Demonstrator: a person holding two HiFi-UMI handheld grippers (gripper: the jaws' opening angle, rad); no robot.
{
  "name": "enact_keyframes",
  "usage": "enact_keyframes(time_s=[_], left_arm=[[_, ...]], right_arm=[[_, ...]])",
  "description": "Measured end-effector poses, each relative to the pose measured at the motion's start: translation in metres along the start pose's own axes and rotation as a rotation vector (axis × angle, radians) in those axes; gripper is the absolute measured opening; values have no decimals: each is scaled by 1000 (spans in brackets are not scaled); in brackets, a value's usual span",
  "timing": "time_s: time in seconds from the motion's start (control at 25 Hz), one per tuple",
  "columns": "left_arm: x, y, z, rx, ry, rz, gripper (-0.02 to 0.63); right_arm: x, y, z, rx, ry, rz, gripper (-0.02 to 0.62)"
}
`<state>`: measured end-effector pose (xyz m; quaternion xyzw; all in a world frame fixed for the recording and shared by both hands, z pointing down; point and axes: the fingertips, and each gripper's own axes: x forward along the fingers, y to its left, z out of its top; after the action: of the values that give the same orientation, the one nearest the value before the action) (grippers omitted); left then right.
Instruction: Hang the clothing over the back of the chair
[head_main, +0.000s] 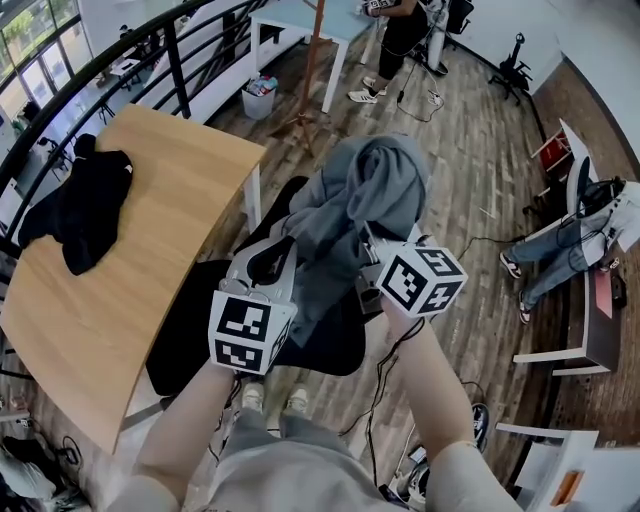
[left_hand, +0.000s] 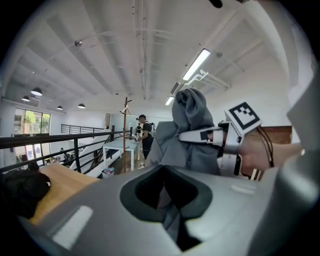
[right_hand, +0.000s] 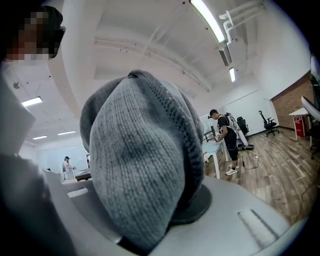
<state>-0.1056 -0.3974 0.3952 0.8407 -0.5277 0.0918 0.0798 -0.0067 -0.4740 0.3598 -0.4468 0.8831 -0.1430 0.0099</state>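
Note:
A grey knit sweater (head_main: 355, 205) hangs bunched between my two grippers, over a black chair (head_main: 190, 345) below. The left gripper (head_main: 275, 252) is shut on the sweater's left side. In the left gripper view, grey cloth (left_hand: 192, 135) runs down into the slot between the jaws (left_hand: 167, 200), and the right gripper (left_hand: 220, 137) shows beyond it. The right gripper (head_main: 372, 245) is shut on the sweater's right side. A thick fold of knit (right_hand: 145, 160) fills the right gripper view and hides the fingertips.
A wooden table (head_main: 150, 300) stands to the left with a black garment (head_main: 85, 205) lying on it. A dark railing (head_main: 175, 60) runs behind it. A person (head_main: 395, 40) stands at a white table (head_main: 300, 20) further off; another sits at the right (head_main: 570, 240).

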Motion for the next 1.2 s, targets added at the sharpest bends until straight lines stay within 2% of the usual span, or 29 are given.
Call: enact_keyframes(time_s=[0.24, 0.68, 0.88, 1.2], left_arm=[[21, -21, 1, 1, 7, -50, 2], [68, -81, 8, 23, 5, -157, 2], [85, -98, 7, 42, 7, -182, 2], [109, -130, -8, 62, 48, -202, 2]], right_arm=[[-17, -24, 23, -42, -8, -43, 95], [-79, -101, 41, -106, -10, -181, 107], [-96, -133, 23, -132, 20, -235, 110], [-119, -183, -21, -95, 48, -291, 110]])
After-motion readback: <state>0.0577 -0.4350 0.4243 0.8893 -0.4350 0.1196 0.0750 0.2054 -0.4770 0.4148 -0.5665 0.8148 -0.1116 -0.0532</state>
